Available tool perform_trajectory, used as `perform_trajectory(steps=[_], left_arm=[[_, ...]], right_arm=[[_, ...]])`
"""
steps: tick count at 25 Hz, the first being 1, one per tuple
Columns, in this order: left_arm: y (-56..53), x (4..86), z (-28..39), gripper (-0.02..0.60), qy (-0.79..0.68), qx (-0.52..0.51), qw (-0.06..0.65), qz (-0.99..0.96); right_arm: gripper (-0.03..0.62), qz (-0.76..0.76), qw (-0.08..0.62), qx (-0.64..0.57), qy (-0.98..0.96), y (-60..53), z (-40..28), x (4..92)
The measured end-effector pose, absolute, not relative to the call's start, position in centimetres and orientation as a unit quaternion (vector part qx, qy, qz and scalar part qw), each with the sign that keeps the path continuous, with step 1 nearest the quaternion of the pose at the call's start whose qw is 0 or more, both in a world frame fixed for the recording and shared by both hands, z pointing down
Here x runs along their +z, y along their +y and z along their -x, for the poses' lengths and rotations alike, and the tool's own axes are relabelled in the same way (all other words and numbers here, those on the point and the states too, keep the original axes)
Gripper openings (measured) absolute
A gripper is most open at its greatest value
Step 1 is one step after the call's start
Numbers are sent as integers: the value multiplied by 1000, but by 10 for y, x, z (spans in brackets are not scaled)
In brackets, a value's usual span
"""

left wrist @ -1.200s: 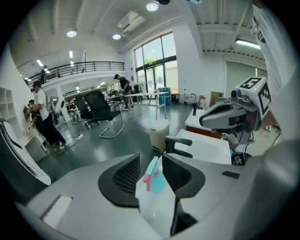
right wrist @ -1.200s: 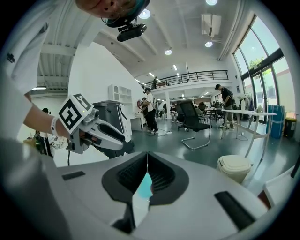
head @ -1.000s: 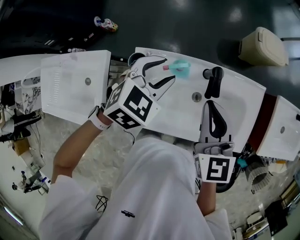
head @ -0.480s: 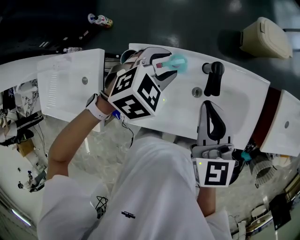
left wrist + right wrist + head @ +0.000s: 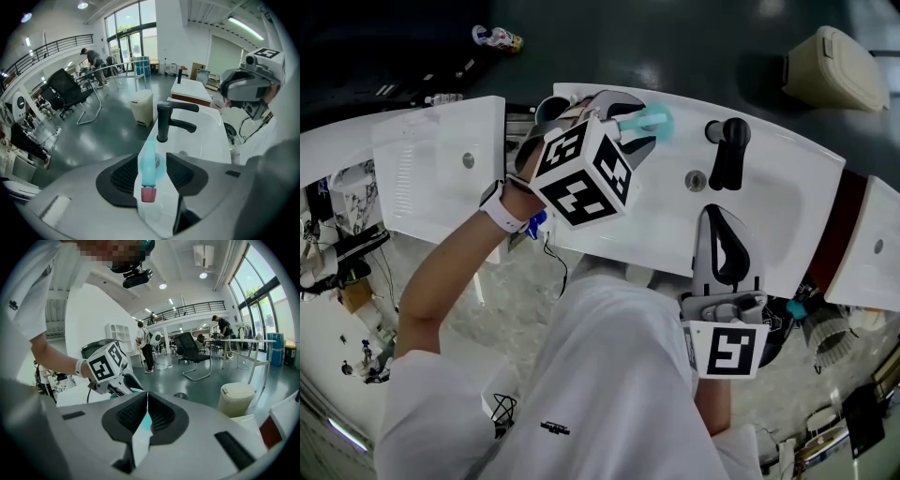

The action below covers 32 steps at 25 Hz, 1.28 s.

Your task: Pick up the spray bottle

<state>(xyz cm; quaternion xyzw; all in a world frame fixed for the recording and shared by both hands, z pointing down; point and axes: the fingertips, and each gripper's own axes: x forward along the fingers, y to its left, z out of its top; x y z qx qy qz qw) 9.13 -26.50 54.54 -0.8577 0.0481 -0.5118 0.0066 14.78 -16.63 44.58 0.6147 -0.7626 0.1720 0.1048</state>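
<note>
**Left jaws framing the spray bottle, no squeeze yet**

Held the left gripper (image 5: 630, 124) up at the back rim of the white basin (image 5: 666, 225), jaws spread, one to each side of the spray bottle (image 5: 654, 119). Caught the bottle's teal head and pink nozzle tip (image 5: 148, 194) right in the gap in the left gripper view, with clear space at the right-hand pad: framed, not pinched. No call possible on contact at the other pad.

Spotted the black faucet (image 5: 728, 155) just beyond the bottle along the same rim, near enough to crowd that side, and the drain (image 5: 696, 181) close by its foot. Lost most of the left hand behind the marker cube (image 5: 581, 173) in the head view; made out only a white wristband (image 5: 500, 208) at its edge.

Had the right gripper (image 5: 720, 220) low at the basin's near edge, well apart from the bottle, jaws pressed together on nothing.

Picked out a second white basin (image 5: 431, 178) off to the left and a beige bin (image 5: 830, 80) on the dark floor (image 5: 675, 47) behind the faucet. Also picked out, in the right gripper view, an office chair (image 5: 193, 351) and people (image 5: 143, 347) standing far back.
</note>
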Motion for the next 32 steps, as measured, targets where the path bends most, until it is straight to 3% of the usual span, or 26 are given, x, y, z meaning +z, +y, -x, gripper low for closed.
perform_trajectory(steps=[3, 7, 32], left_arm=[[-264, 549, -90, 173, 51, -512, 3, 857], [-270, 550, -89, 86, 65, -513, 7, 856], [-253, 502, -67, 80, 138, -472, -11, 871]], right_arm=[[6, -614, 106, 171, -763, -164, -146, 446], [6, -614, 104, 171, -764, -163, -146, 445], [6, -617, 99, 137, -769, -132, -143, 416]])
